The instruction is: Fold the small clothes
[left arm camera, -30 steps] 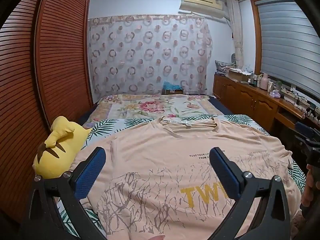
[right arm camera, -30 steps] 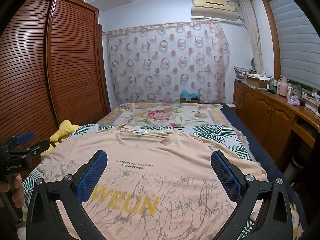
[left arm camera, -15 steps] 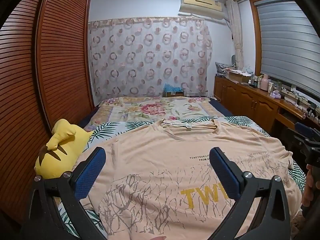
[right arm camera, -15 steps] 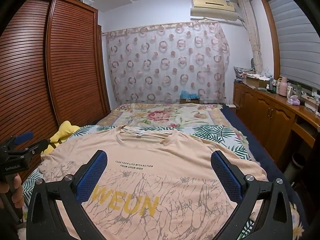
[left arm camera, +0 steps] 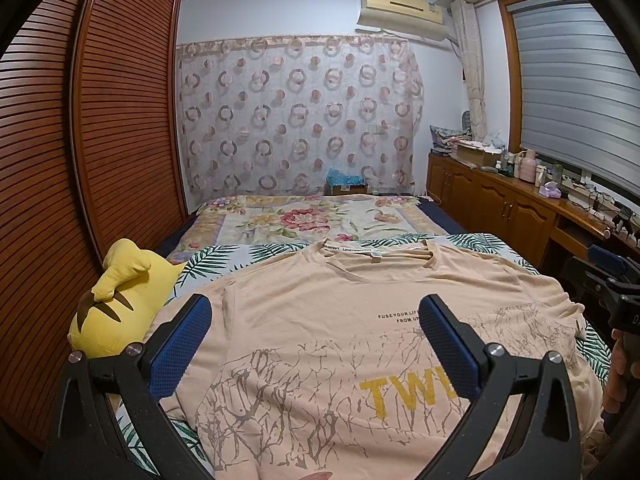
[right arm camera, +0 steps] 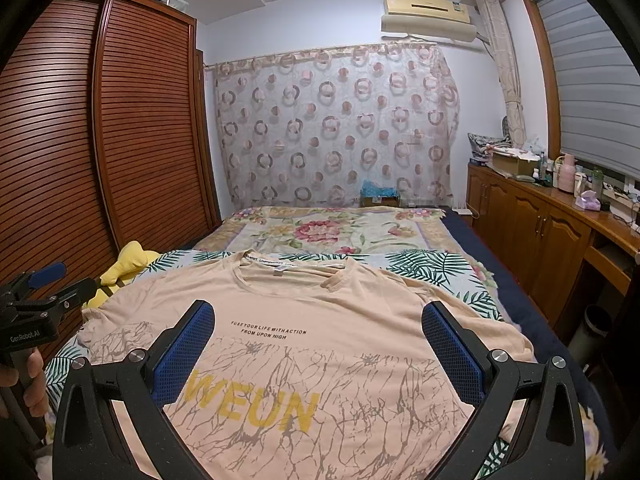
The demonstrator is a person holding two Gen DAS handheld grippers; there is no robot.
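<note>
On the bed (left arm camera: 240, 256), a peach T-shirt (left arm camera: 320, 320) lies flat near its foot edge, unfolded; both hand-held grippers, left (left arm camera: 316, 344) and right (right arm camera: 318, 348), hover agape, folding not begun.

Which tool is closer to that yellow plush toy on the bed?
Left. The left tool hovers open above the peach T-shirt beside the yellow plush toy; the right tool sits farther across the shirt.
</note>
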